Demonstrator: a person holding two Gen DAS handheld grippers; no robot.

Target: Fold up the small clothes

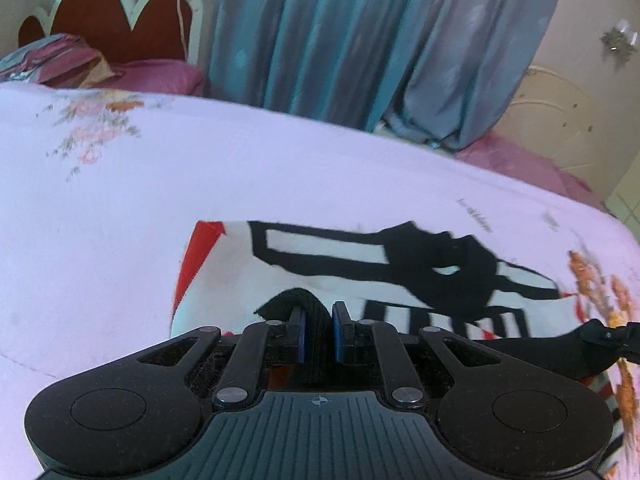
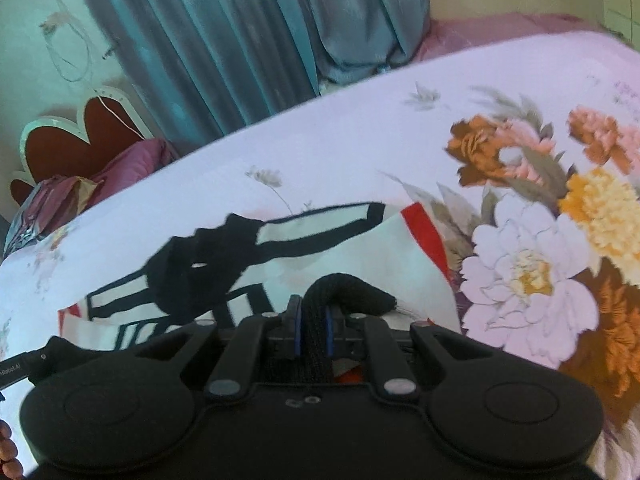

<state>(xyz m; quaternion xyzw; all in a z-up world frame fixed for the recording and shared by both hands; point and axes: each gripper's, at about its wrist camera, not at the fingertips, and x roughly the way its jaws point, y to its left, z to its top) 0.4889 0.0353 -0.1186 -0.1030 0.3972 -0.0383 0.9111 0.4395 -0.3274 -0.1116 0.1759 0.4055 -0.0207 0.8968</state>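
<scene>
two grippers pinch the black band of a small garment on a bed

left gripper [image 1: 319, 330] and right gripper [image 2: 311, 330] are each nearly closed on the black band [image 1: 316, 312]. the garment [image 1: 320, 256] lies mid-frame, blurry. lots of bare bedsheet [image 1: 120, 208] beyond; curtain [image 1: 320, 32] at the top.

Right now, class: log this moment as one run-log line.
left hand-held gripper: shut on black hem | right hand-held gripper: shut on black hem | garment: white, black-patterned, partly lying on floral bedsheet
</scene>
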